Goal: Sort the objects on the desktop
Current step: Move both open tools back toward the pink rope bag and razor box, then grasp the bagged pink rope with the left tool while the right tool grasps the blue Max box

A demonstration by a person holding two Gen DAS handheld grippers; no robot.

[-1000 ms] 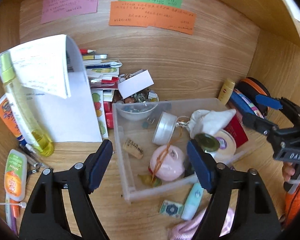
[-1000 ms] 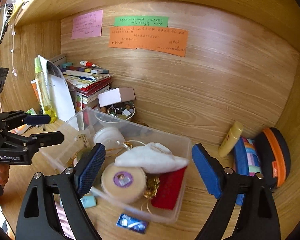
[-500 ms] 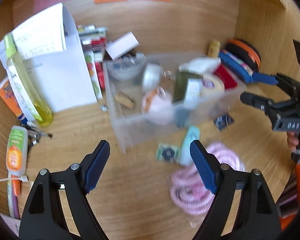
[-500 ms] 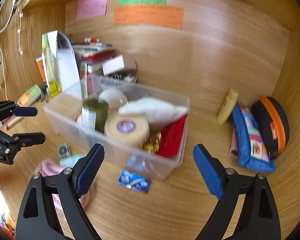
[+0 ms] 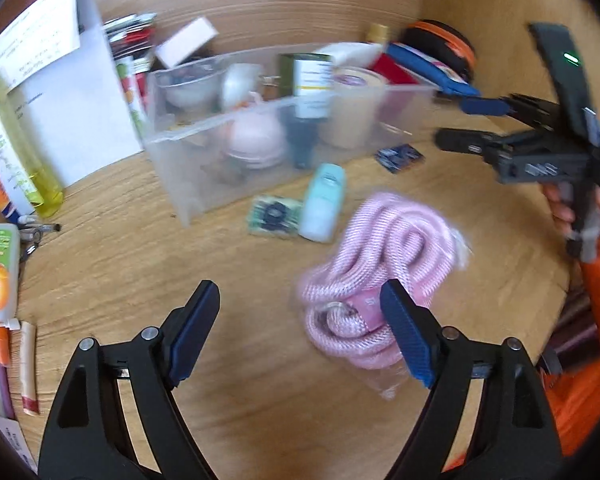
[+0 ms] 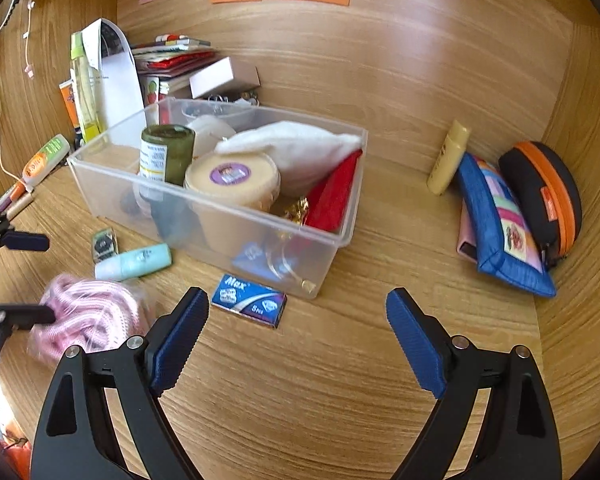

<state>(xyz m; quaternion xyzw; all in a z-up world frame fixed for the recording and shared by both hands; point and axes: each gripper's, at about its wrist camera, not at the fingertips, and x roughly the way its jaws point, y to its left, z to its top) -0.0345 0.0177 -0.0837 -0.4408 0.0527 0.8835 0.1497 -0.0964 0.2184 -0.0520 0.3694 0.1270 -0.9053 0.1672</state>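
Observation:
A clear plastic box (image 6: 204,204) (image 5: 260,120) holds a green jar (image 6: 166,152), a round cream tub (image 6: 232,176), a white cloth (image 6: 292,148) and a red pouch (image 6: 336,196). In front of it lie a pink coiled rope (image 5: 380,256) (image 6: 84,316), a mint tube (image 5: 324,200) (image 6: 134,262), a small green packet (image 5: 274,214) and a blue staple box (image 6: 248,300). My left gripper (image 5: 300,328) is open and empty, just before the rope. My right gripper (image 6: 296,340) is open and empty above bare desk, near the staple box.
A yellow bottle (image 6: 448,158), a blue pouch (image 6: 500,224) and an orange-trimmed case (image 6: 544,196) sit at the right wall. Papers, books and a tall yellow bottle (image 5: 16,148) stand at the left. Tubes and pens (image 5: 0,272) lie at the far left.
Both grippers have pulled back from the box and lowered toward the desk front. The pink rope and loose items have come into view. Both stay open.

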